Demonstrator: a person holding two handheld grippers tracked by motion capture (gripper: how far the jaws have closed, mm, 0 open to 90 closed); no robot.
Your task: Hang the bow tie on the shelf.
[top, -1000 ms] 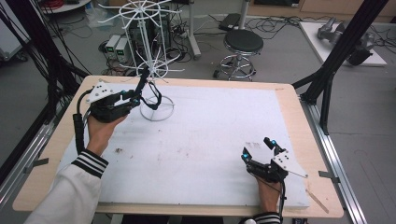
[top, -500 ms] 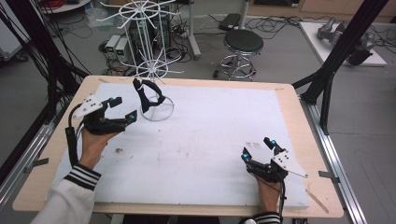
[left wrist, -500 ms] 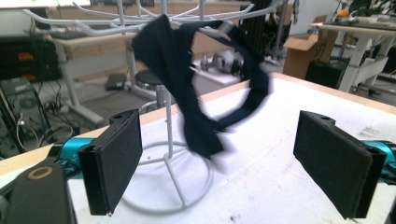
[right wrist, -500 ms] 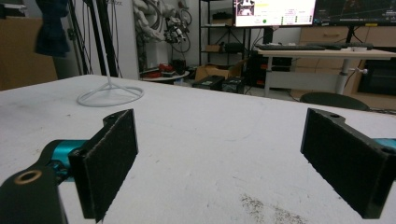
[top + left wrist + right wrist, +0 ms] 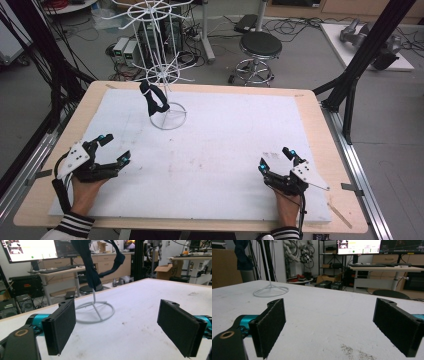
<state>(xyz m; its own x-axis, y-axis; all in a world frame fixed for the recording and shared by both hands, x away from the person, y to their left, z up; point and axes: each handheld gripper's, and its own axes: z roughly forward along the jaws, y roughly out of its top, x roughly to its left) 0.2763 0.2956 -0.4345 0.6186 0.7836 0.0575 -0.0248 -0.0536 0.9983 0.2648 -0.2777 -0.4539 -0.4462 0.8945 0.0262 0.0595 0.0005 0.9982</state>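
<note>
Resting low at the near-left of the white mat (image 5: pixel 220 150), the left gripper (image 5: pixel 114 150) has its jaws wide apart with nothing between them; they have just been opening. The dark strap (image 5: pixel 154 99) hangs on the white wire rack (image 5: pixel 162 75) at the far left, well apart from that gripper, and in the left gripper view the strap (image 5: pixel 91 267) dangles above the rack's ring base (image 5: pixel 96 312). The right gripper (image 5: pixel 276 159) sits near-right, jaws also apart and empty.

The hanging looks done, so the step in hand seems to be settling the hand clear of the rack. To do it well, keep the jaws spread, stay low over the mat, and avoid swinging the trailing cable toward the rack's thin arms, which could tip it or knock the strap off.

Room is generous: the mat's middle lies bare between both grippers. The table's near edge sits just beside both hands, and the left gripper is close to the mat's left edge.
</note>
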